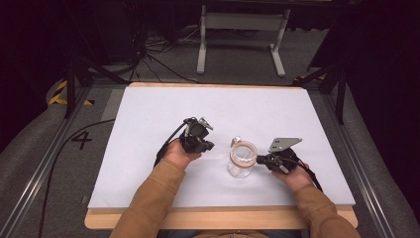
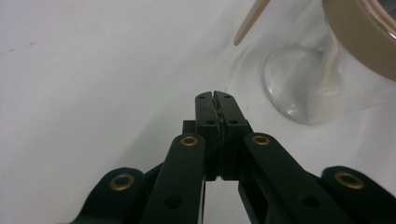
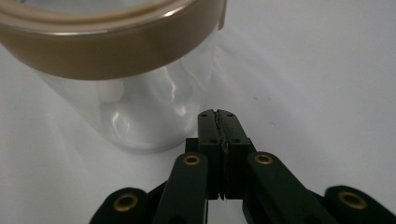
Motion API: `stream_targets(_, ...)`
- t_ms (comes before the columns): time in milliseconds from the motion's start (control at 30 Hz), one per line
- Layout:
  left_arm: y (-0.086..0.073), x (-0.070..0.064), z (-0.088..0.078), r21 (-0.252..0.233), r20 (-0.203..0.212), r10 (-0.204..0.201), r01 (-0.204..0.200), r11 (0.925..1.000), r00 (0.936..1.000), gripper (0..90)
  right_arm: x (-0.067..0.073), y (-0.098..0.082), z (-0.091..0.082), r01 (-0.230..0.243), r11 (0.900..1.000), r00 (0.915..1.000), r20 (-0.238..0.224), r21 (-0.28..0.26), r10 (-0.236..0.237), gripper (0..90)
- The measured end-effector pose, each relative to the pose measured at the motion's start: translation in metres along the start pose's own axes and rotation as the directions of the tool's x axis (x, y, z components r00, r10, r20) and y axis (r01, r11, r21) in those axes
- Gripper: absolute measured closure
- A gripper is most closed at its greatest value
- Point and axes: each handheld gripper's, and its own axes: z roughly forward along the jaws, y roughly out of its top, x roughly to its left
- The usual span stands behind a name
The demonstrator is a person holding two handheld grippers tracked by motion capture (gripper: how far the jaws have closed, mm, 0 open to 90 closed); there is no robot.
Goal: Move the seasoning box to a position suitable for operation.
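A pale grey worktop [image 1: 148,114] on a wooden base, dark floor and cables behind it, carries a single clear glass jar [image 1: 241,159] with a tan band around its rim, standing upright near the middle, a little toward the person's side. What may be a clasp juts from its far rim. The right tongs [image 1: 259,159] sit just beside the jar's rim, jaws pressed together and holding nothing; whether they touch the glass cannot be told. The left tongs [image 1: 210,146] hover near the jar's other side, also closed and empty. The risk from here: closed tips nudging the tall, light jar high on its rim could tip or skid it across the smooth surface.
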Motion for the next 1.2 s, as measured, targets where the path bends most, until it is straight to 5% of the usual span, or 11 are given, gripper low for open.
stream_targets(233, -0.001, 0.002, -0.005, -0.03, -0.004, 0.008, -0.008, 0.9995, 1.0, 86.3, 0.003, 0.003, 0.0, 0.003, 1.0, 1.0, -0.005, 0.009, -0.003, 89.6)
stream_targets(800, 0.0, 0.005, -0.015, -0.09, 0.031, 0.014, -0.011, 0.9959, 0.9994, 84.3, 0.025, 0.009, 0.01, 0.083, 0.996, 0.9919, -0.099, 0.02, -0.08, 89.6)
stream_targets(900, 0.002, 0.005, -0.016, -0.106, 0.035, 0.021, -0.017, 0.9942, 0.9992, 83.1, 0.025, 0.009, 0.01, 0.087, 0.996, 0.992, -0.094, 0.02, -0.085, 89.6)
stream_targets(933, 0.003, 0.004, -0.017, -0.111, 0.034, 0.027, -0.023, 0.9936, 0.9991, 83.1, 0.023, 0.008, 0.007, 0.074, 0.997, 0.9954, -0.061, 0.011, -0.074, 89.6)
stream_targets(1000, 0.006, 0.003, -0.022, -0.141, 0.036, 0.044, -0.039, 0.9893, 0.9984, 83.3, 0.021, 0.007, 0.002, 0.059, 0.998, 0.9974, -0.041, -0.004, -0.059, 89.6)
stream_targets(1200, 0.014, -0.002, -0.034, -0.281, 0.086, 0.058, -0.031, 0.9591, 0.9946, 89.6, 0.011, 0.0, -0.021, -0.021, 0.993, 0.9997, 0.006, -0.116, 0.022, 89.6)
